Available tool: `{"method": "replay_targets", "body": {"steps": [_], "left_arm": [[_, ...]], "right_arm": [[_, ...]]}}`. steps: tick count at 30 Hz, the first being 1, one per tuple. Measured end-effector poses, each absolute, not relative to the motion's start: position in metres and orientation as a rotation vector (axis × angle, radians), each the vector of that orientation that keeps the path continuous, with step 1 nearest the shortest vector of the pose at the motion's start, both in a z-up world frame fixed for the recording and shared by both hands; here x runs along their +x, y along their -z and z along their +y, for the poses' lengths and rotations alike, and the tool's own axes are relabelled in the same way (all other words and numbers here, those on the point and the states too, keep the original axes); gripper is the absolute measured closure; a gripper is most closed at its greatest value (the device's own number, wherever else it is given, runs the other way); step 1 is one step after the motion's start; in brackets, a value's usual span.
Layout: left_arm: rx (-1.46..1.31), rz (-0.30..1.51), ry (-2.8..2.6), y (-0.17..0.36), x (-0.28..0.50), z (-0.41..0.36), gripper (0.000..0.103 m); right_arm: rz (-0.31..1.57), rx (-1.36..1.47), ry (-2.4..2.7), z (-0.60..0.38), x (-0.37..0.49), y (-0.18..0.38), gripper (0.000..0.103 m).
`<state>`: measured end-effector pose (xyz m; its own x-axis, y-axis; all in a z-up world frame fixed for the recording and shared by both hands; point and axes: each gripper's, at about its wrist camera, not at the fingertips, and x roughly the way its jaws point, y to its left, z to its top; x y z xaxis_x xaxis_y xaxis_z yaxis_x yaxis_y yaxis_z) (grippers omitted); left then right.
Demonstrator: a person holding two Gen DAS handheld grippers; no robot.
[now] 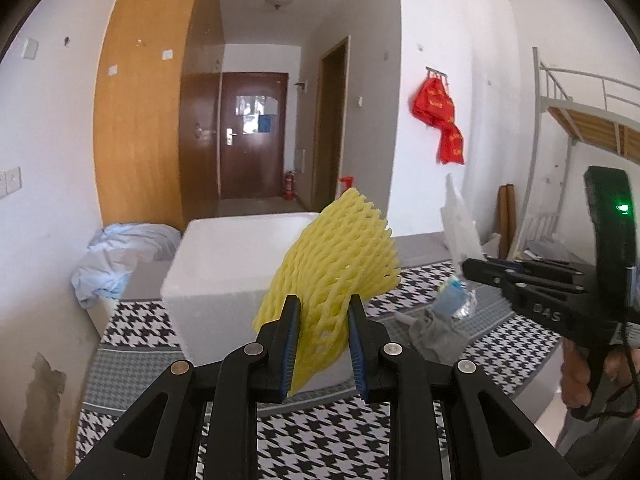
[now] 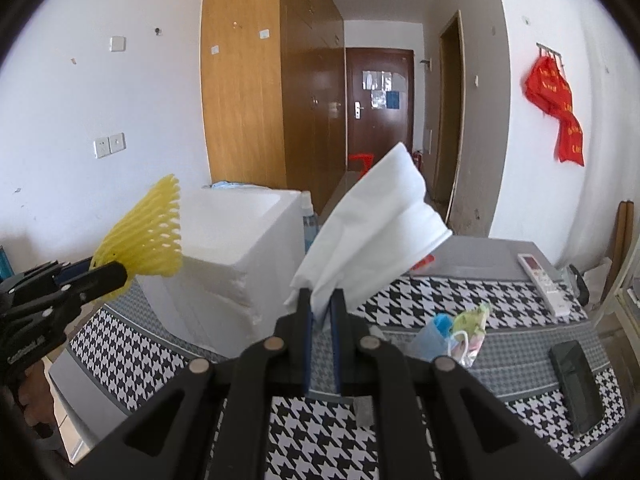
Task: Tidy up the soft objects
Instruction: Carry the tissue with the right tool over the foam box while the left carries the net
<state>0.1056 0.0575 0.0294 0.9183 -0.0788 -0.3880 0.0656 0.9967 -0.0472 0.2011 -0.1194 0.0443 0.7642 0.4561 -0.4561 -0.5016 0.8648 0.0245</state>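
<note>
Colours in front of my tongs

Yellow foam net (image 1: 336,264), white foam sheet (image 2: 372,232), white box (image 1: 224,256), black-and-white houndstooth cloth (image 2: 472,300).

Both views are bright and evenly lit by soft daylight that seems to enter from the right of the frame, where the white wall (image 1: 448,80) washes out almost to pure white. Shadows are faint and diffuse. The far door (image 2: 378,100) at centre sits in dimmer light. Strong fisheye bending curves the wardrobe (image 2: 240,100) and walls, and black vignette fills all corners. Focus is fairly sharp at centre, softer toward the edges; a green indicator light (image 1: 624,208) flares at right.
</note>
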Motion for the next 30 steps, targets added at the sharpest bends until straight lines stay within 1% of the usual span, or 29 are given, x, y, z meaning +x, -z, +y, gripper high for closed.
{"method": "replay_targets", "body": {"steps": [9,30], "left_arm": [[-0.023,0.348,0.023,-0.044,0.104,0.072,0.078],[-0.045,0.31,-0.09,-0.05,0.099,0.112,0.078]], "right_arm": [[0.432,-0.103,-0.541,-0.111,0.201,-0.056,0.092],[0.401,-0.171,-0.658,-0.058,0.208,-0.071,0.092]]}}
